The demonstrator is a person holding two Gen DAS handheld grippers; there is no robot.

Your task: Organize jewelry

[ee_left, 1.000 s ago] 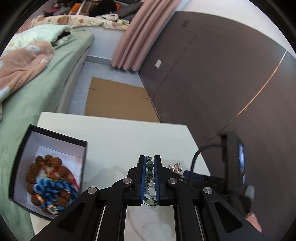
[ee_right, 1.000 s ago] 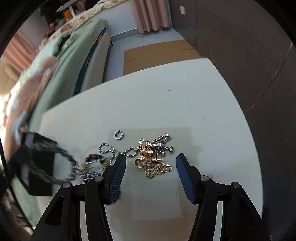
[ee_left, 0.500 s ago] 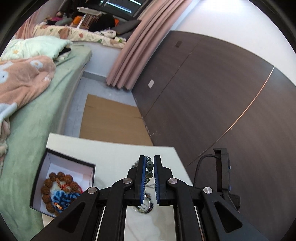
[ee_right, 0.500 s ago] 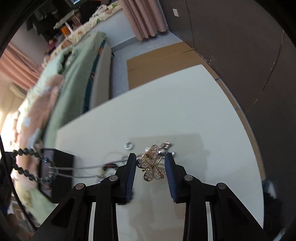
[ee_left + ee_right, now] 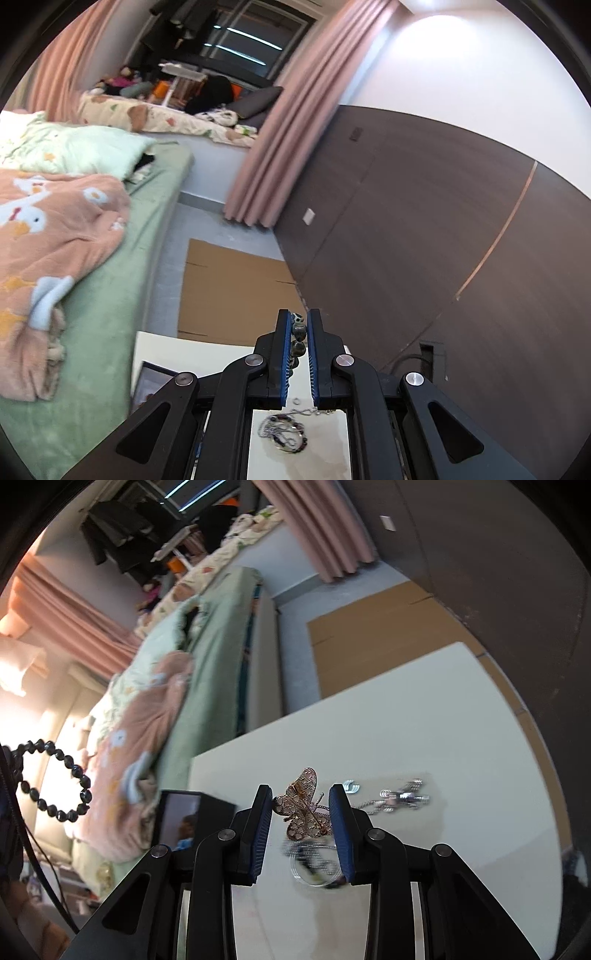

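Observation:
My left gripper (image 5: pixel 299 322) is shut on a dark bead bracelet (image 5: pixel 298 334) and holds it high above the white table (image 5: pixel 177 350). The bracelet's loop hangs in the air at the far left of the right wrist view (image 5: pixel 55 779). My right gripper (image 5: pixel 301 801) is shut on a gold butterfly brooch (image 5: pixel 303 808), lifted off the table (image 5: pixel 443 738). The black jewelry box (image 5: pixel 192 821) sits at the table's left edge; only its corner shows in the left wrist view (image 5: pixel 149 380).
A tangle of chains and beads (image 5: pixel 282 432) lies on the table under the left gripper; it is blurred in the right wrist view (image 5: pixel 314 864). A small silver ring (image 5: pixel 351 786) and silver charms (image 5: pixel 404 796) lie to the right. A green bed (image 5: pixel 103 295) borders the table's left.
Both grippers have risen from the table. The left lifted the bead bracelet higher. The right closed on the butterfly brooch and picked it up.

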